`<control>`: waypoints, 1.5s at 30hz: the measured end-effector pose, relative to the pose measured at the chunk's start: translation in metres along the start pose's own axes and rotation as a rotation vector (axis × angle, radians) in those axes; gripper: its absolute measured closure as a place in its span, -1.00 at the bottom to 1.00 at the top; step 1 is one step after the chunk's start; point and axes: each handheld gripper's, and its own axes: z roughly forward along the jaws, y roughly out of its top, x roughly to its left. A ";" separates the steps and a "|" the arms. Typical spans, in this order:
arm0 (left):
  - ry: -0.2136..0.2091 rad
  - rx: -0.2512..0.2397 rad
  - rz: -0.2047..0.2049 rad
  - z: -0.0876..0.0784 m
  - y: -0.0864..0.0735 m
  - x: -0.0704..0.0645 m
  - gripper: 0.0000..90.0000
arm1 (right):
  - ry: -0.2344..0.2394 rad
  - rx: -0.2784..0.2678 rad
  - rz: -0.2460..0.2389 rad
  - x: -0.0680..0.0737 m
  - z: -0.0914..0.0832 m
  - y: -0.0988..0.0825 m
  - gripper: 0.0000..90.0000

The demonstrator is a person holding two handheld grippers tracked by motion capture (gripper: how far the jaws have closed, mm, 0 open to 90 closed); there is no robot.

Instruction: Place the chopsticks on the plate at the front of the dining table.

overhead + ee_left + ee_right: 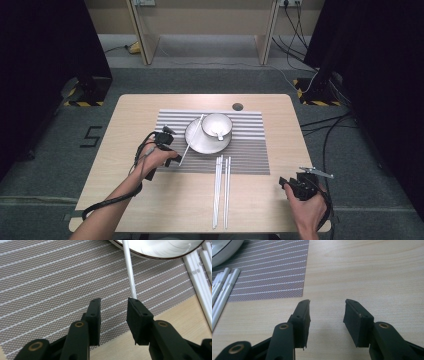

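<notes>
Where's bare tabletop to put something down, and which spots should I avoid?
Free: bare wood right of the striped placemat, ahead of the right gripper; also the strip left of the mat. Crowded: mat centre with plate and bowl, the chopsticks in front, and the left gripper.

The high view looks down from the near side; both gripper views sit close, sharing the striped placemat [250,150] [50,277] [274,270].

A "5" on the floor [92,136].
</notes>
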 end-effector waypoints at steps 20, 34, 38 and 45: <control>-0.032 0.010 0.037 0.012 0.007 -0.026 0.44 | -0.001 -0.001 0.001 -0.001 0.000 0.000 0.24; -0.032 0.018 0.050 0.017 0.012 -0.034 0.44 | 0.000 -0.001 0.002 -0.001 0.000 0.000 0.24; -0.030 0.017 0.050 0.015 0.012 -0.033 0.41 | 0.000 -0.001 0.002 -0.001 -0.001 0.000 0.24; -0.045 -0.007 0.013 0.001 0.008 -0.033 0.20 | 0.000 -0.002 0.002 -0.001 -0.001 0.000 0.24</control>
